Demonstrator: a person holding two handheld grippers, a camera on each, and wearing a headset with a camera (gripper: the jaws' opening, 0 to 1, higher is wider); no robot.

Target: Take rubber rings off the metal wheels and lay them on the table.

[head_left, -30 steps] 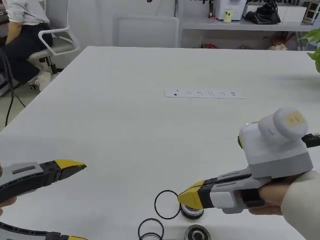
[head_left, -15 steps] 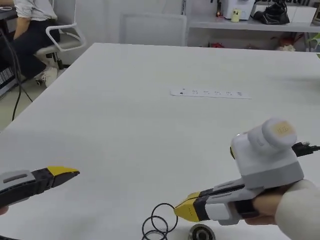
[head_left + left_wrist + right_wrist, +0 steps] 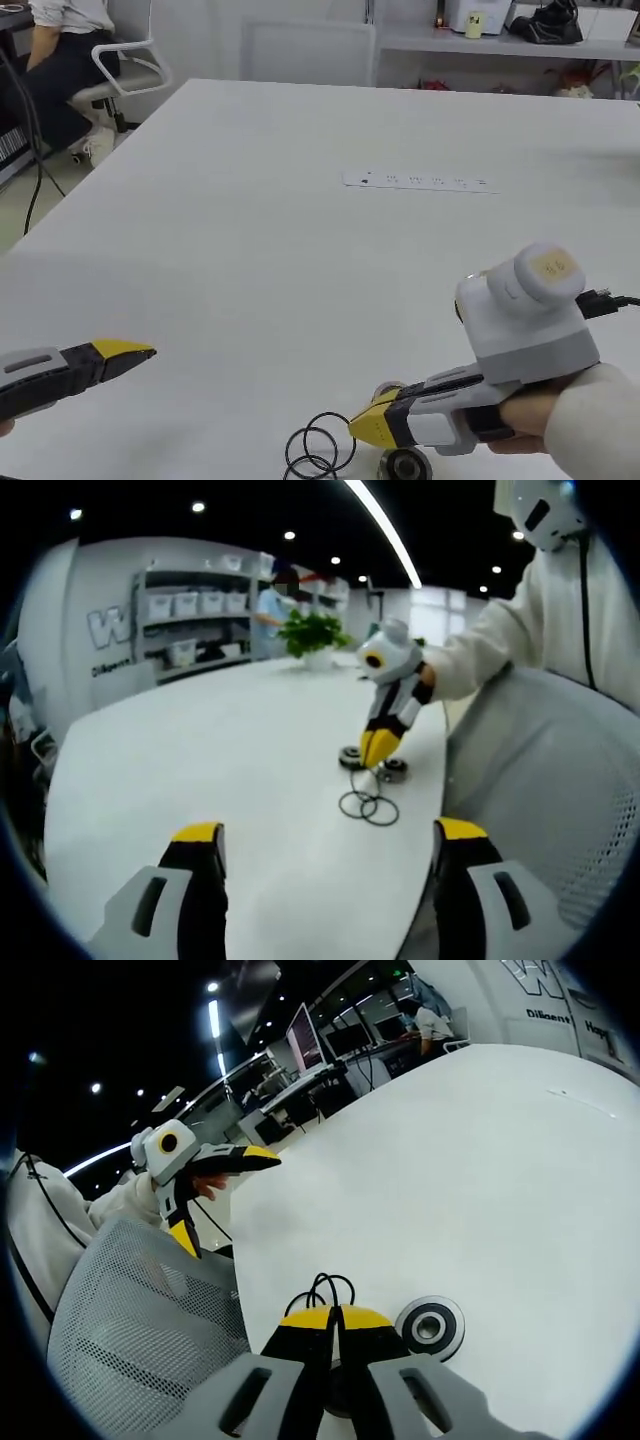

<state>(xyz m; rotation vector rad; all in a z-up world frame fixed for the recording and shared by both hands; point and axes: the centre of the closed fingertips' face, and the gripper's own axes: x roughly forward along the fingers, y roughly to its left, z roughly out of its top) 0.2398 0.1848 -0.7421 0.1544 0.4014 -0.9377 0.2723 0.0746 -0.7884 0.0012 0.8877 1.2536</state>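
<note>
My right gripper (image 3: 358,427) hangs low over the table's near edge, shut on the rim of a black rubber ring (image 3: 330,435) that overlaps two other rings (image 3: 308,462) lying flat. One metal wheel (image 3: 388,390) peeks out behind its jaws and a second wheel (image 3: 405,465) lies just in front of it. The right gripper view shows the shut jaws (image 3: 335,1322), the rings (image 3: 326,1285) at their tip and a wheel (image 3: 430,1327) to the right. My left gripper (image 3: 327,842) is open and holds nothing, well short of the rings (image 3: 368,807) and the wheels (image 3: 352,757).
A white power strip (image 3: 415,182) lies flat at mid-table. A person sits on an office chair (image 3: 120,80) beyond the far left corner. Shelving stands past the table's far edge. A mesh chair back (image 3: 130,1330) is close behind the near edge.
The right gripper has drawn back from the wheel toward the near edge, dragging one ring until it overlaps the other two. The left gripper stays low at the left. The head camera has shifted.
</note>
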